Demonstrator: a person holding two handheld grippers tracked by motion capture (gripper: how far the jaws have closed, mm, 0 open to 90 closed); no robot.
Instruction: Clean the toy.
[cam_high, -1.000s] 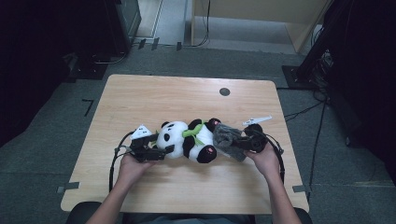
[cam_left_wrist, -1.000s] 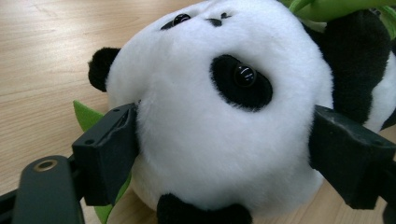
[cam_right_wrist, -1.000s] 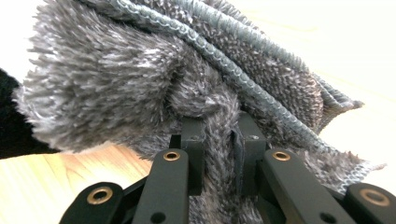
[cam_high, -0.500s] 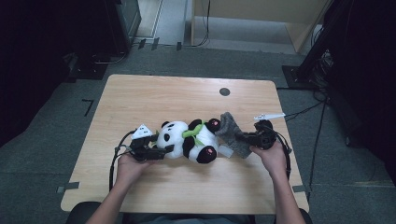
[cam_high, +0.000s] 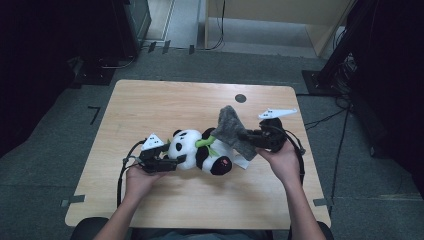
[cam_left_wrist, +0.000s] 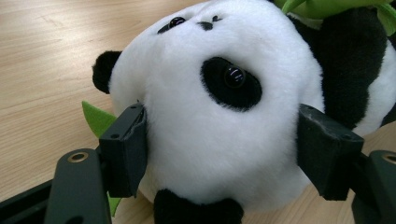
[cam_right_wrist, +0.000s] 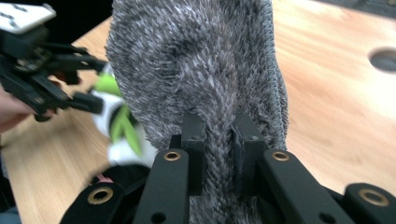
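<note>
One table (cam_high: 150, 100), pale wood-grain, rounded corners, one round dark hole (cam_high: 240, 98) near its far edge. One plush panda (cam_high: 200, 152) is taken as landmark, lying on its side near the table's middle. Two claws, two hands, one grey cloth are counted.

Left of the panda: the left hand (cam_high: 137, 180) holds the left claw (cam_high: 172, 162), black, with a white three-cornered plate on top and a cable looping off. In the left gripper view the left claw (cam_left_wrist: 219, 154) is seen either side of the panda's (cam_left_wrist: 219, 116) white head, jaws wide; they have just been closing, and both black pads are pressed into the fur. Fur is soft and fuzzy, black eye patches, glossy bead eyes, one black ear showing. A flat green felt leaf (cam_left_wrist: 98, 119) sticks out beside the head.

On the panda's body: black and white pile, green felt at the neck.

Right of the panda: one grey cloth (cam_high: 232, 131), shaggy terry pile with a stitched hem, is lifted above the panda's lower half, hanging in a fold. It is pinched by the right claw (cam_high: 250, 136), held in the right hand (cam_high: 282, 160). In the right gripper view the right claw (cam_right_wrist: 218, 140) is nearly closed, with a ridge of cloth (cam_right_wrist: 196, 70) clamped between the pads.

No containers are seen.
</note>
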